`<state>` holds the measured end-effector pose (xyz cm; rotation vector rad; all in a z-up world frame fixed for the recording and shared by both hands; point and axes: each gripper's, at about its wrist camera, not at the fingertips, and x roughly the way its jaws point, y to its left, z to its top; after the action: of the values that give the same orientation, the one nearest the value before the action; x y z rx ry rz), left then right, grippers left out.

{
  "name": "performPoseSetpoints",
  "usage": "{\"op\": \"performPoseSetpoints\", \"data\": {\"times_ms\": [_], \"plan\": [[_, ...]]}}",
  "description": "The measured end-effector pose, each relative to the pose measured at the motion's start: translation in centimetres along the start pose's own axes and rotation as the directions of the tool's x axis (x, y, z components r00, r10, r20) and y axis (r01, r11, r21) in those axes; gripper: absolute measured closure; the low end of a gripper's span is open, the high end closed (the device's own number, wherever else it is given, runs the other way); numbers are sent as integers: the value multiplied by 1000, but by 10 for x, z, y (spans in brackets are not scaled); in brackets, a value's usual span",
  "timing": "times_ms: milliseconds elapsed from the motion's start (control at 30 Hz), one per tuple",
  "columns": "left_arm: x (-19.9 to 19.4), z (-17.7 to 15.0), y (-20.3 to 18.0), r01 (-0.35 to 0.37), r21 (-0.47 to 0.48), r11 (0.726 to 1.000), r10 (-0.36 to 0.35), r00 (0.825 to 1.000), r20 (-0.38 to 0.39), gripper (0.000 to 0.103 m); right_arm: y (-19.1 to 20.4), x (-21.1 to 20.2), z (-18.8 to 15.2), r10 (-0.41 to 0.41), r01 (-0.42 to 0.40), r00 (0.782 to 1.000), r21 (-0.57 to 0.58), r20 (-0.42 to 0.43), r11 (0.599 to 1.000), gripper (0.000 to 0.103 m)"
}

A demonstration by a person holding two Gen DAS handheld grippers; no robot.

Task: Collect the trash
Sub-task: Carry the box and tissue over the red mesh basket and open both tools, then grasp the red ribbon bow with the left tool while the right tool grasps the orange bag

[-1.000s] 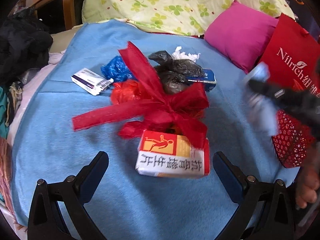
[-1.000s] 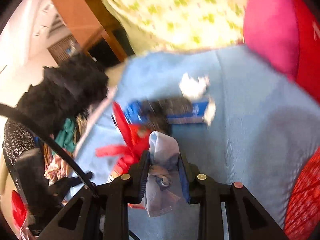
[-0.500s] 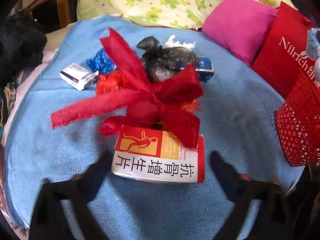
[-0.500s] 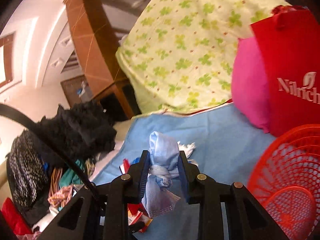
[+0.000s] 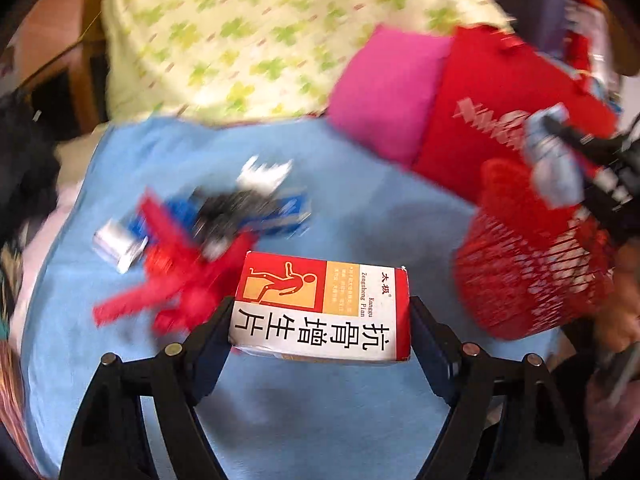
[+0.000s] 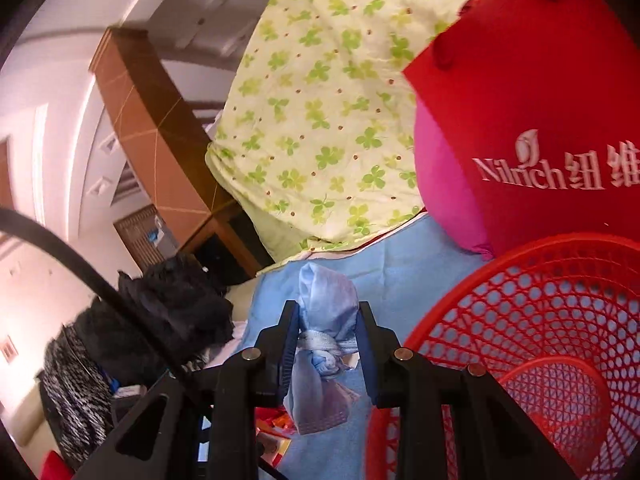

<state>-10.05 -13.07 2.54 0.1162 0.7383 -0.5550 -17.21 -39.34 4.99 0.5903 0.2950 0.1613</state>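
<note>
- Far left in the left wrist view, a dark heap of clothes (image 5: pixel 24 168) lies off the edge of the blue blanket (image 5: pixel 360 208), which covers the bed.
- On the blanket's left half sits a blurred pile of trash: a small white box (image 5: pixel 116 246), a red ribbon bow (image 5: pixel 180 280), a black plastic bag (image 5: pixel 224 216), a crumpled white tissue (image 5: pixel 264 172) and a blue box (image 5: pixel 284 210).
- The left gripper (image 5: pixel 320 332) is clamped on the red-and-white medicine box (image 5: pixel 324 312); its 2 pads press the box's 2 short ends, and the box hangs clear above the blanket, just right of the bow.
- Behind the blanket lean a clover-print pillow (image 5: pixel 248 40) and, further right, a pink cushion (image 5: pixel 384 92) touching a red bag (image 5: pixel 500 100).
- In front of the red bag stands the red mesh basket (image 5: pixel 528 264), at the blanket's right edge.
- The right gripper (image 6: pixel 328 344) is closed tight on a light-blue knotted bundle (image 6: pixel 326 320), cloth or thin plastic, I cannot tell which. In the right wrist view the bundle sits just left of the basket's rim (image 6: pixel 460 300); in the left wrist view it hangs above the basket.
</note>
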Motion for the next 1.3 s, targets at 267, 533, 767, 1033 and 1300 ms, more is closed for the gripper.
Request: {"op": "performPoseSetpoints", "data": {"times_ms": [267,533,767,1033,1300], "plan": [[-13,60,-92,168,170,971,-184,980,79,20,-48,-48,17,-33,19,994,140,101,990,71],[25,76,-167,245,273,930,-251,968,-11,18,-97,-73,24,-167,132,980,284,105,950,48],[26,68,-153,221,250,943,-226,974,-9,18,-108,-91,26,-193,125,964,330,184,936,21],[4,65,-104,197,155,968,-207,977,52,18,-51,-87,23,-152,111,942,151,300,982,21],[-15,7,16,-42,2,999,42,999,32,18,23,-57,4,-9,39,959,-100,284,994,21]]}}
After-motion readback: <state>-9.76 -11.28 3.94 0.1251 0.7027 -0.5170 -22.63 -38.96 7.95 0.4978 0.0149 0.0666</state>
